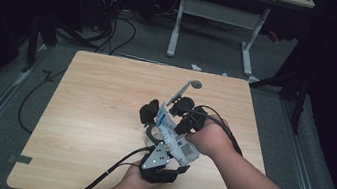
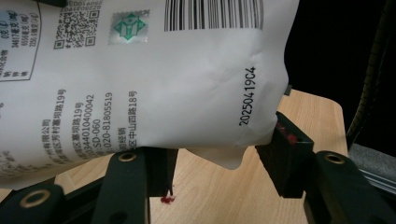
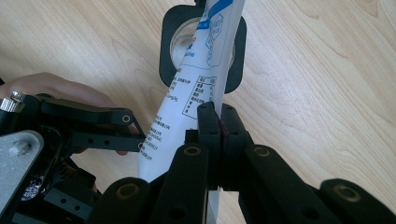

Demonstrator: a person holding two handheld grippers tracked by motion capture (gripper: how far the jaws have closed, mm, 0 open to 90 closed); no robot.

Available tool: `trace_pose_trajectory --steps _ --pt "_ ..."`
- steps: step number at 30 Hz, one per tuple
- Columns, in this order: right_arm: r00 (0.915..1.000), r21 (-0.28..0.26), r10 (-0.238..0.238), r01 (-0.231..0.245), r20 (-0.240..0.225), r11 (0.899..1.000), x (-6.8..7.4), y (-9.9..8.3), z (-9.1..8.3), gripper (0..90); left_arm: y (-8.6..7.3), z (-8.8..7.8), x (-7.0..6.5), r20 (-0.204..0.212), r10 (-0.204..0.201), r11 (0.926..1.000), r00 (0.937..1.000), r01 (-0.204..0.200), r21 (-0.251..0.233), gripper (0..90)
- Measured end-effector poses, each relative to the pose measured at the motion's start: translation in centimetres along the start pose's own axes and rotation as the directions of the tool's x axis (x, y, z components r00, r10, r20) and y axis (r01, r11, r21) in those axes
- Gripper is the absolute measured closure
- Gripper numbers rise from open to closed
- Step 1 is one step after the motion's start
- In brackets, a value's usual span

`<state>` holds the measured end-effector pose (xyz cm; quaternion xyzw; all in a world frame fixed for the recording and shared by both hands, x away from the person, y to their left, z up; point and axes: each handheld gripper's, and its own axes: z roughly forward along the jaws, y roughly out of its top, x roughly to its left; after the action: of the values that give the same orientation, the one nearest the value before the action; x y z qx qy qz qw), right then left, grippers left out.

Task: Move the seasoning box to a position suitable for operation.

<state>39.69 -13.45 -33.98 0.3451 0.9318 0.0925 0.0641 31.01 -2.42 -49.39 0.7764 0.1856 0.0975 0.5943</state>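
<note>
High view, centre frame: both grippers are holding a white printed plastic pouch [image 1: 175, 138] over a black round-mouthed holder [image 1: 149, 113].
Right gripper [image 3: 219, 133] is pinching its edge; left gripper [image 2: 219, 161] is clamping its body; next, probably tipping it over the holder.

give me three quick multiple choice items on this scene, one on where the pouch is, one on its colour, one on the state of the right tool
1. Where is the white pouch?
A. flat on the floor
B. held above the wooden table between both tools
C. on the far desk

2. What colour is the pouch's printed date code?
A. black
B. red
C. green

3. How do the right tool's jaws stand?
A. wide open, away from the pouch
B. around the black cup
C. shut on the pouch's thin edge

Answers:
1 B, the high view shows it held up between the left tool and the right tool.
2 A, the left gripper view shows black digits on white.
3 C, the right gripper view shows the jaws pressed together on the pouch.
</note>
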Motion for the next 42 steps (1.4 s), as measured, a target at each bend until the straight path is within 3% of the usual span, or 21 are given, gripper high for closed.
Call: trace_pose_trajectory --steps 42 --pt "1.0 0.003 -0.006 0.006 -0.004 1.0 0.11 0.37 -0.03 90.0 0.25 -0.21 -0.01 0.011 -0.009 0.9999 0.9999 0.009 -0.013 50.4"
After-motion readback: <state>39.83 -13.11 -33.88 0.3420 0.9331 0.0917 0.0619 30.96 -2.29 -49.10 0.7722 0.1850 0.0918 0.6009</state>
